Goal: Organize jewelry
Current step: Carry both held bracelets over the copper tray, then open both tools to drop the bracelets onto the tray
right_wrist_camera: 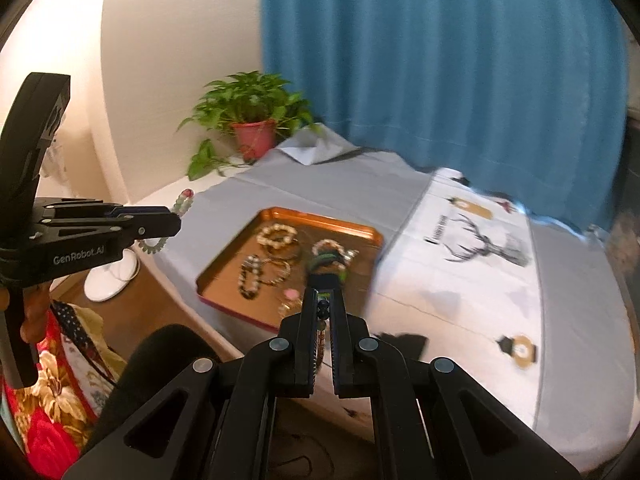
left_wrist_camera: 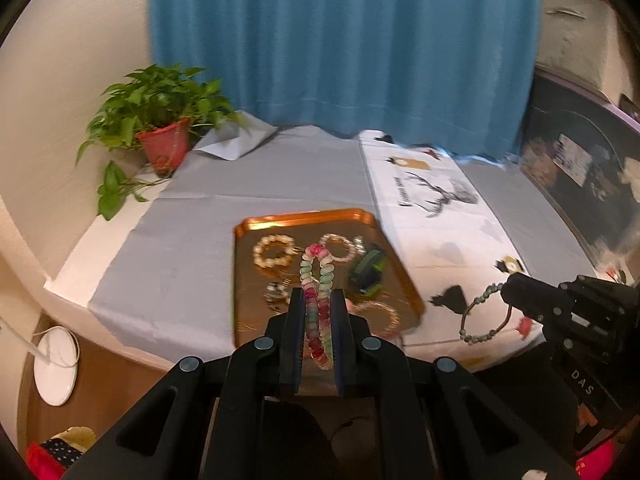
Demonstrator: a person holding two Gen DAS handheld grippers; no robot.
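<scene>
My left gripper [left_wrist_camera: 318,300] is shut on a pink and green beaded bracelet [left_wrist_camera: 317,276], held above the near edge of the orange tray [left_wrist_camera: 304,216]. The left gripper also shows in the right wrist view [right_wrist_camera: 176,220] with the bracelet [right_wrist_camera: 182,200] sticking out. My right gripper [right_wrist_camera: 323,300] is shut on a dark beaded bracelet [right_wrist_camera: 322,310] with a tassel; in the left wrist view this bracelet [left_wrist_camera: 480,316] hangs as a loop from the right gripper [left_wrist_camera: 505,292]. The tray [right_wrist_camera: 320,218] holds several bracelets, among them pearl ones [left_wrist_camera: 272,250] and a green and black band [left_wrist_camera: 366,270].
The table has a grey cloth [left_wrist_camera: 224,184] and a white cloth with a deer print [left_wrist_camera: 436,196]. A potted plant [left_wrist_camera: 160,120] stands at the back left corner. A blue curtain [left_wrist_camera: 340,48] hangs behind. A white round lamp base [left_wrist_camera: 54,364] sits on the floor at left.
</scene>
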